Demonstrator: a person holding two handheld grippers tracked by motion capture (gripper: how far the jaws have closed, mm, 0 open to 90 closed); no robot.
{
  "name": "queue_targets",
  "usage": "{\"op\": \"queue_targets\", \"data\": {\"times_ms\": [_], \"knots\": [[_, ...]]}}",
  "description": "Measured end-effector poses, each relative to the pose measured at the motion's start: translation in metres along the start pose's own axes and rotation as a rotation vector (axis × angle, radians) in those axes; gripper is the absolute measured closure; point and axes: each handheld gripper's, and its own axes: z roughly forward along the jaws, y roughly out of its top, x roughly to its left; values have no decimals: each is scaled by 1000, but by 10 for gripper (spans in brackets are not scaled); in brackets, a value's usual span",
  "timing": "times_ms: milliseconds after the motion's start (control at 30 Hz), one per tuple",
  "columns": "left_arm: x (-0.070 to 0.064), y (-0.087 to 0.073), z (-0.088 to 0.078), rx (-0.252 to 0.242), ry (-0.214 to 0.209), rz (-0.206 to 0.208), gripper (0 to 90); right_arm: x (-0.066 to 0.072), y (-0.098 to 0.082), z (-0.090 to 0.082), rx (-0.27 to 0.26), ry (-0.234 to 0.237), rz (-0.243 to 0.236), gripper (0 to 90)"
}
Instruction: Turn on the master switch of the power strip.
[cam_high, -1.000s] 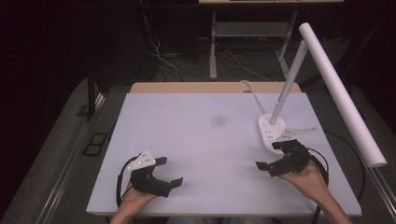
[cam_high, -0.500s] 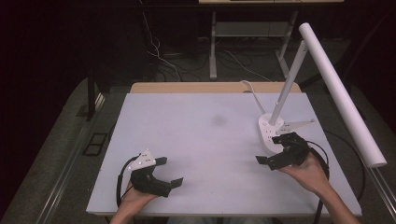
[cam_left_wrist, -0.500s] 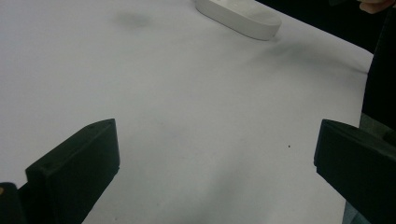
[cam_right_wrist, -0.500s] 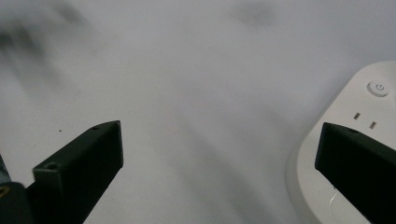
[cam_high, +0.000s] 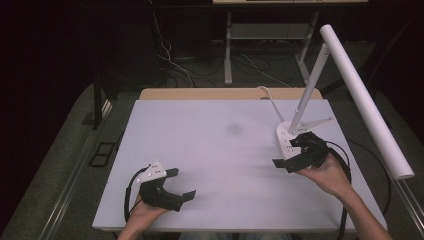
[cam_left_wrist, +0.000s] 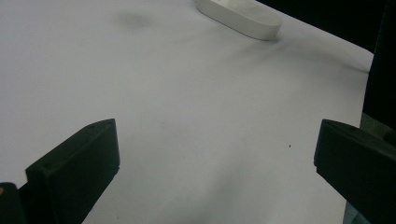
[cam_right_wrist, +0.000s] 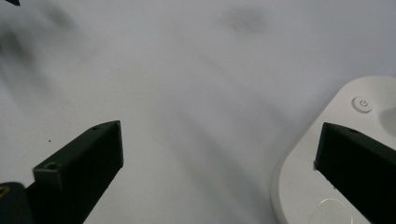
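Note:
A white desk lamp stands at the right of the white table: its flat base, a slanted arm and a long tube head. My right gripper is open right at the near edge of the base. In the right gripper view my right gripper has its jaws wide apart, the right-hand jaw over the lamp base, whose power button shows. My left gripper rests open at the table's near left. In the left gripper view my left gripper holds nothing, with the lamp base far off.
A faint grey smudge marks the table's middle. A white cord runs from the lamp over the far edge. Cables and desk legs stand on the dark floor beyond. A black cable trails from the right gripper.
My right gripper has moved away from the near edge, up to the lamp base. The left gripper has stayed still.

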Motion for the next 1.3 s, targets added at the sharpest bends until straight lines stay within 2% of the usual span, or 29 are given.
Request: {"op": "queue_targets", "data": {"times_ms": [200, 700, 767, 833, 867, 933, 1033, 1100, 1133, 1200, 1300], "knots": [[0, 0, 0, 2, -1, 2, 0, -4, 9, 2, 24, 3, 6, 6], [0, 0, 0, 10, 1, 4, 0, -16, 27, 6, 54, -22, 6, 7], [0, 0, 0, 13, 2, 9, 0, -17, 29, 7, 65, -20, 3, 69], [0, -1, 0, 15, 1, 9, 0, -18, 31, 9, 78, -29, 1, 85], [-1, -1, 0, 14, 1, 9, 0, -18, 33, 10, 82, -29, -2, 151], [-1, -1, 0, 14, 1, 9, 0, -19, 34, 10, 83, -27, -9, 157], [-1, -1, 1, 17, -1, 8, 0, -20, 39, 13, 88, -34, -33, 303], [-1, -1, 0, 16, -2, 8, 0, -20, 41, 13, 93, -41, -31, 318], [-1, -1, 0, 16, -2, 8, 0, -21, 43, 14, 98, -58, -38, 371], [0, -1, 0, 16, -2, 9, 0, -21, 46, 15, 97, -68, -60, 416], [0, -1, 0, 16, -1, 9, 0, -20, 50, 16, 105, -83, -65, 494]]}}
